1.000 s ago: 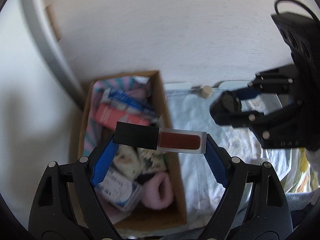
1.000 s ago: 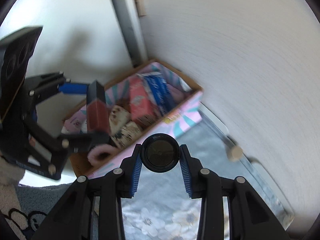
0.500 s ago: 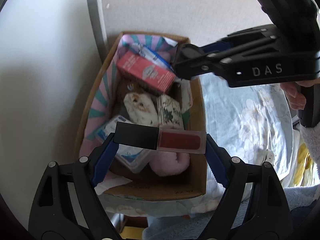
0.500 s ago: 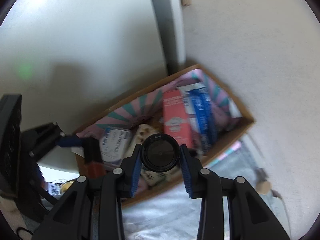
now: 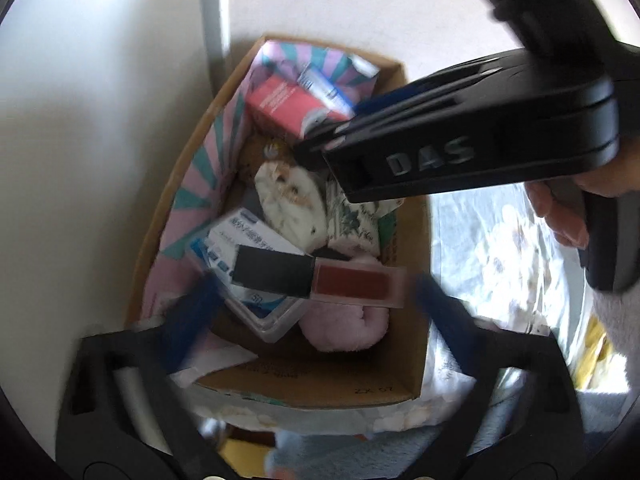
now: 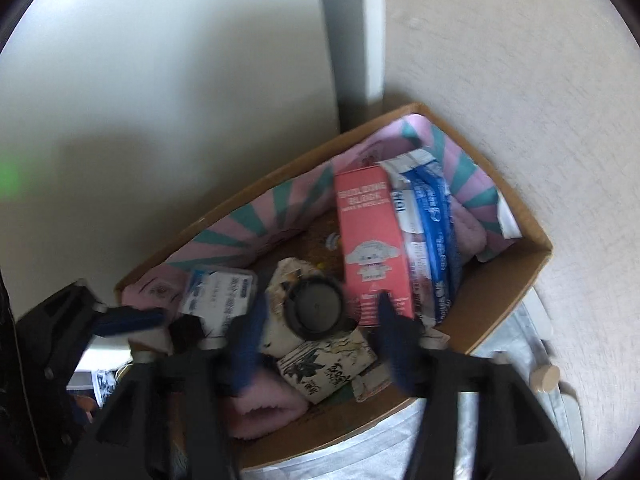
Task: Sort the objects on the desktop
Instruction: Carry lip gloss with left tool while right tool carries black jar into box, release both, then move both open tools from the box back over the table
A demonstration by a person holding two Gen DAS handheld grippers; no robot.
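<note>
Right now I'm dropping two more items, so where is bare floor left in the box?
Only a brown strip between striped liner and pink carton. Middle and near end are crowded: white pouch, plastic case, pink plush.

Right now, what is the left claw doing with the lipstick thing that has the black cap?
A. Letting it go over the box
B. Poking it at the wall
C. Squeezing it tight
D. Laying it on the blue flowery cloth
A: the left claw has its blue fingers spread wider than the lip gloss, with gaps at both ends, above the open cardboard box.
</note>
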